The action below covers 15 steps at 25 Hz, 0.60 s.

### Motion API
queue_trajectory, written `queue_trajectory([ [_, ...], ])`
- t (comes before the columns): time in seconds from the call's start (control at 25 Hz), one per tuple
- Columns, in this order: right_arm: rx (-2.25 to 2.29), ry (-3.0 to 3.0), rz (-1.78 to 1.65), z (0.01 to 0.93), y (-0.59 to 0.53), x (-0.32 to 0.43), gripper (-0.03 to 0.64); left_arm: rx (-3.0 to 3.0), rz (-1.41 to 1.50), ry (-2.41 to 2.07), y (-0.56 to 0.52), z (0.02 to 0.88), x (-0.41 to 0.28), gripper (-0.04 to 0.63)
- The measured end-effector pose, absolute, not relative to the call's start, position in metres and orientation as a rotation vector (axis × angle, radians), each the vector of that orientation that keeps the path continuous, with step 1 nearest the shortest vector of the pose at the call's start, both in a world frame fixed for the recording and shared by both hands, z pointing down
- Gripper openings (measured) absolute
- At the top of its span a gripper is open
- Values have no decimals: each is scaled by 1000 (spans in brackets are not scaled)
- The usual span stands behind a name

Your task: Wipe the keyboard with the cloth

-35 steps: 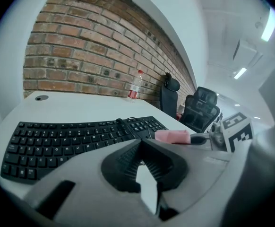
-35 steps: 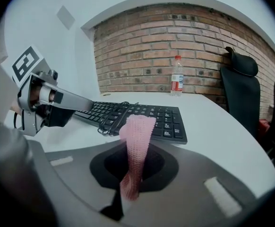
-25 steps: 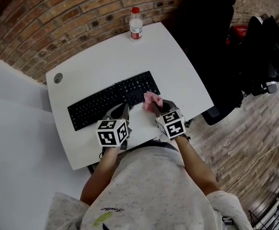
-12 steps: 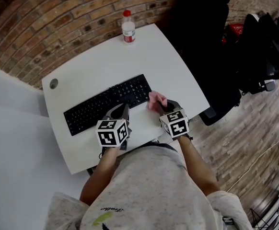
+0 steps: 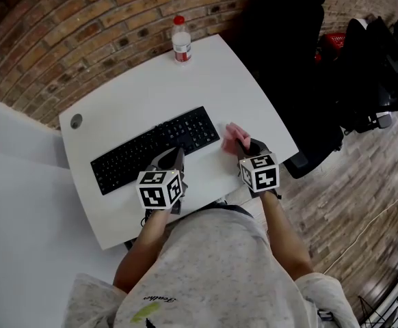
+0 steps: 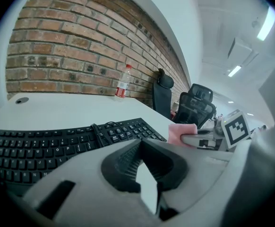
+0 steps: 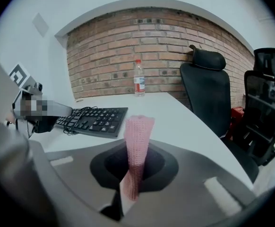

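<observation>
Pinching the pink cloth (image 7: 140,131) upright in the right gripper (image 7: 133,174), just past the right end of the keyboard (image 5: 154,149).
Looks light, soft and floppy (knit weave, probably grippy), so best clamped by a folded edge, loose end free for the keys; left gripper (image 6: 140,148) closed on nothing by the keyboard's near edge.

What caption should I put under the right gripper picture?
The right gripper pinches a pink cloth, with the black keyboard ahead on the white desk.

The right claw (image 7: 134,167) pinches the pink cloth (image 7: 138,136) upright, with the keyboard (image 7: 96,120) lying left on the white desk (image 7: 180,115).
</observation>
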State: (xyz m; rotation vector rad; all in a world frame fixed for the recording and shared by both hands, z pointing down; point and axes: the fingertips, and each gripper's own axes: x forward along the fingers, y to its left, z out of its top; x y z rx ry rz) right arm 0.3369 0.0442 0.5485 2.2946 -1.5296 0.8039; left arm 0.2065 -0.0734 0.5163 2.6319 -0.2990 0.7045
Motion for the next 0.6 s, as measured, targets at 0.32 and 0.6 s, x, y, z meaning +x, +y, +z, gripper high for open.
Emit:
queue_trajectory([
  [0.32,2393,-1489,848,540,39,343,26,2627,698,-307,-71,514,202,-3],
  [0.6,2325,-1562,858,545,11,328,26,2616,683,-362,-82,512,191,-3],
])
